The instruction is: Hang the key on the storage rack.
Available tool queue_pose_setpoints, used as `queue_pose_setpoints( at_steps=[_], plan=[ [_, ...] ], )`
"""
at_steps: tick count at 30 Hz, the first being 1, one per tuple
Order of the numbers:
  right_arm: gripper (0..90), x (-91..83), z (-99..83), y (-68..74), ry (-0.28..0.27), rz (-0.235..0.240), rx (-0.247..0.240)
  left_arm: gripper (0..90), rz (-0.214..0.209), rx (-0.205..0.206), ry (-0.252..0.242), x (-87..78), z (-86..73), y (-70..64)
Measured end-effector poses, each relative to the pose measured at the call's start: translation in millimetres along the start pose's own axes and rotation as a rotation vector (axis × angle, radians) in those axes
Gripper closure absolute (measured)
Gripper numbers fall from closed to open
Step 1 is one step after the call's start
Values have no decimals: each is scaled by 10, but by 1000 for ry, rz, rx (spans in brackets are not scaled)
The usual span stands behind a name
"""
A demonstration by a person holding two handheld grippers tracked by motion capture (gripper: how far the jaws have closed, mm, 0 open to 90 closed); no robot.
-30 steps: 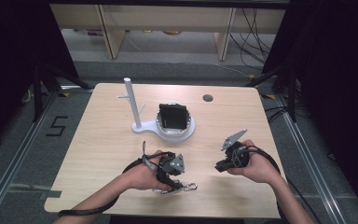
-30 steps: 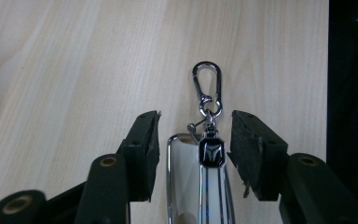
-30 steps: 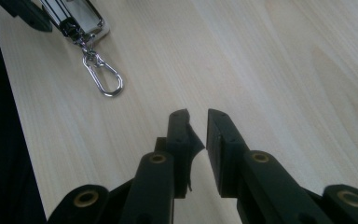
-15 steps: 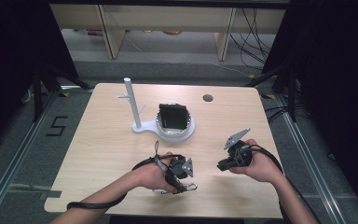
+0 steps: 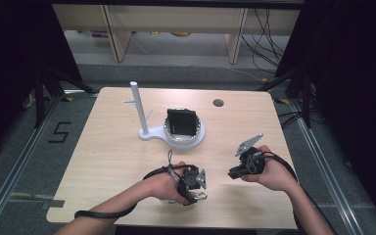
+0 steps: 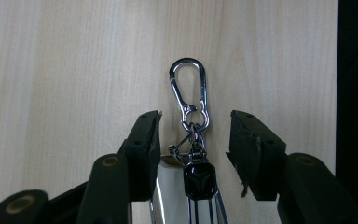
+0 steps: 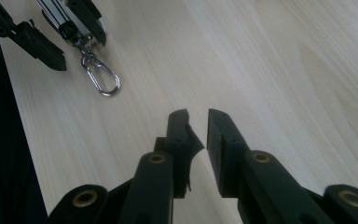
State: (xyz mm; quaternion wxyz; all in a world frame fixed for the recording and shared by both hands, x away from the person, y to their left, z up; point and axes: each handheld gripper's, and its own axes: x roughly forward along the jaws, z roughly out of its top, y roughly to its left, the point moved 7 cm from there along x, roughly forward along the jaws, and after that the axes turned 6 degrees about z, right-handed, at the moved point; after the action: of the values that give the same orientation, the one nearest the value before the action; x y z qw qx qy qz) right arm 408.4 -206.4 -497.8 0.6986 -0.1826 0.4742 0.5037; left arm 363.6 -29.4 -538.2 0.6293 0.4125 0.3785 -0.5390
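Note:
A silver keychain (image 6: 187, 93) with a carabiner clip and a black fob lies flat on the wooden table (image 5: 107, 147) near its front edge. My left gripper (image 6: 193, 116) is open, one jaw on each side of the keychain's ring, low over it. The high view shows the left gripper (image 5: 196, 188) at the front centre, above the keychain (image 5: 199, 197). To its right my right gripper (image 5: 232, 172) points left, held off the table. In the right gripper view its jaws (image 7: 197, 114) are nearly together with nothing between them, and the keychain (image 7: 101, 77) lies farther off.
A white stand (image 5: 136, 110) with an upright post and short pegs sits mid-table. Its round base (image 5: 198, 137) carries a black boxy object (image 5: 181, 122). A cable hole (image 5: 218, 103) is at the back. The table's front edge runs just behind the left hand.
The left hand has shifted a little to the right, which brought its open jaws over the keychain. The right gripper has barely moved.

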Motion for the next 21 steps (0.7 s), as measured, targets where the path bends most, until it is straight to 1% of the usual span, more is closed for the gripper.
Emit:
queue_pose_setpoints(
  at_steps=[2,5,6,7,8,9,10,11,12,13,14,15,16,17,19,21],
  plan=[
    [795,0,-6,8,3,-1,12,529,-2,7,11,24,-2,-13],
    [794,7,-4,-6,-5,2,-5,537,0,27,22,62,-1,-32],
    [794,5,-4,-12,-6,1,-10,543,-1,25,23,78,-1,-48],
    [793,0,-10,0,-3,2,7,547,6,37,28,92,-2,-48],
    [793,-4,-10,-5,-5,2,3,551,-1,44,29,95,1,-53],
    [792,-8,-7,-17,-7,-1,-11,580,0,40,21,99,10,-63],
    [792,-8,-7,-17,-7,-1,-11,580,0,47,23,97,10,-66],
    [791,-11,-6,-18,-8,-2,-11,599,-8,59,31,91,8,-70],
    [789,-13,-8,-11,-7,0,-2,633,-14,45,23,95,13,-85],
    [789,-16,-8,-10,-7,1,-3,664,-23,39,29,92,12,-94],
    [788,-16,-7,-11,-8,-1,-2,688,-29,21,34,91,9,-102],
    [788,-16,-7,-11,-9,0,-2,704,-28,16,37,88,8,-93],
    [788,-16,-7,-11,-9,0,-2,704,-40,7,42,85,2,-94],
    [787,-15,-7,-11,-9,-1,-3,707,-46,3,40,84,-2,-93],
    [786,-14,-7,-8,-10,2,-2,716,-47,9,36,82,-6,-93],
    [785,-15,-9,-10,-15,3,-2,737,-46,5,30,79,-13,-100]
  ],
)
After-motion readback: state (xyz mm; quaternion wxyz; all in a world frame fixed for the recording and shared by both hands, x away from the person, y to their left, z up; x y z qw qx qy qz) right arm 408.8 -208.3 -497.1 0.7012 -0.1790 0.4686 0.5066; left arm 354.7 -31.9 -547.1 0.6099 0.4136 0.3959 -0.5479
